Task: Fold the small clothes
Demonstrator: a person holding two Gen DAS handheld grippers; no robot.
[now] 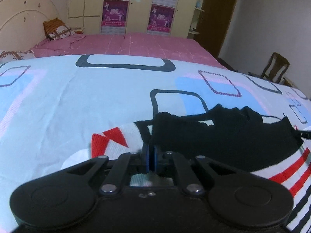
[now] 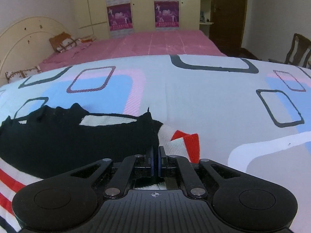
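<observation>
**Thin pinches could slip**

On the bed's patterned white, blue and pink sheet, the left gripper pinches the black, white and red knitted garment at its left edge; the right gripper pinches its right edge. Either shallow bite may slip when lifted, skewing the fold.

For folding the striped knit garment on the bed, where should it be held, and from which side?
Hold the striped garment at its two outer edges where the sleeves leave the black body, coming from the near side. It lies flat, widthwise; the left tool and right tool are shut there.
</observation>
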